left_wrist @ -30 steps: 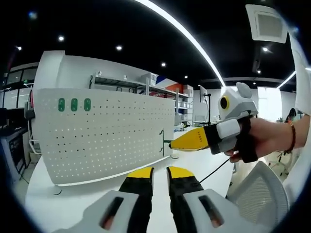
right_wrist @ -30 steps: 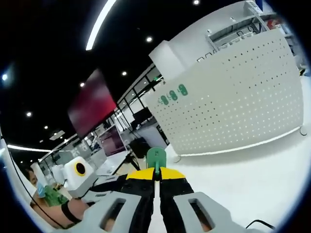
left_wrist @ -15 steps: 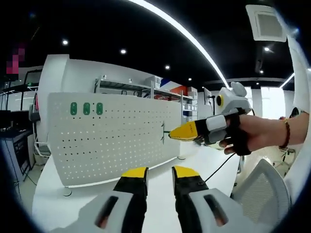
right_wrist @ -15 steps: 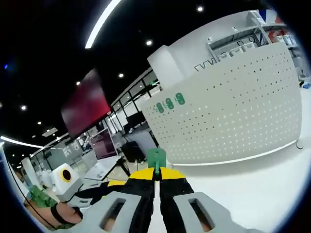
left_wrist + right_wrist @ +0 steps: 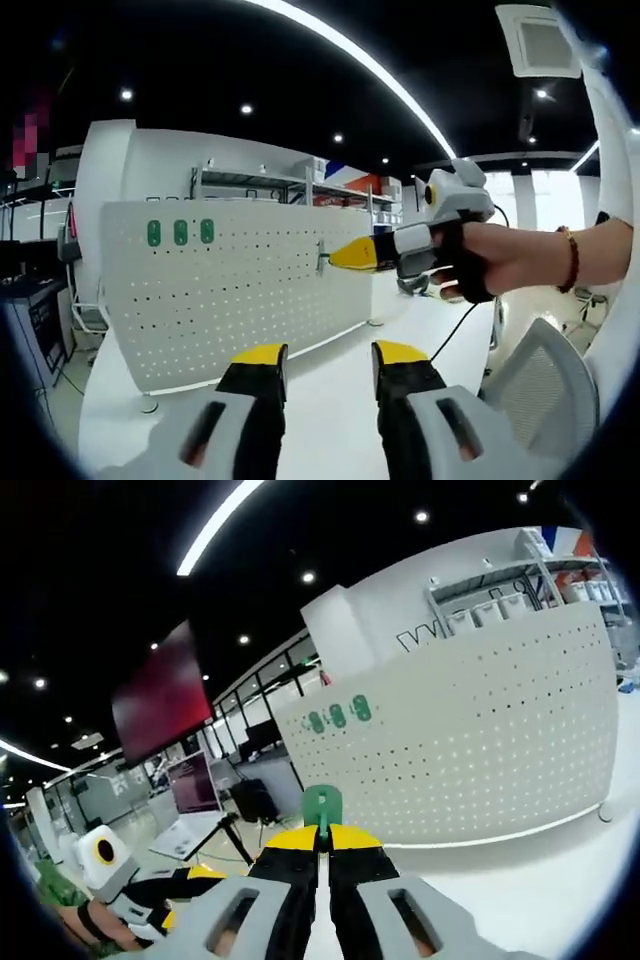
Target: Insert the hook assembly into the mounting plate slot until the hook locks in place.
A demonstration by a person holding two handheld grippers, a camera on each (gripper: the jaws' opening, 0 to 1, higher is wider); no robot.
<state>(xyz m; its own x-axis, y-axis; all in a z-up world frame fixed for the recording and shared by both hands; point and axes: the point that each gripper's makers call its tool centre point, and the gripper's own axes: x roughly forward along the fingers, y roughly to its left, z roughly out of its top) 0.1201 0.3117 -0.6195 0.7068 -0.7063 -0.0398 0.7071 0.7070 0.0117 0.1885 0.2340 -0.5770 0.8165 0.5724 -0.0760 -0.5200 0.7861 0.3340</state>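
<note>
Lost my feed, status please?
Right gripper shut on green hook, near pegboard. Left gripper open, empty. Three hooks already mounted. Path unobstructed.

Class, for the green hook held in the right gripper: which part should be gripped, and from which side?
Grip the green hook by its flat base, from behind, as the right gripper does: its shut jaws pinch the lower part, leaving the rounded top free to point at the pegboard.

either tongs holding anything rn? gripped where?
Right tongs pinch the green hook by its lower end, its rounded top sticking out. Left tongs are open, holding nothing.
</note>
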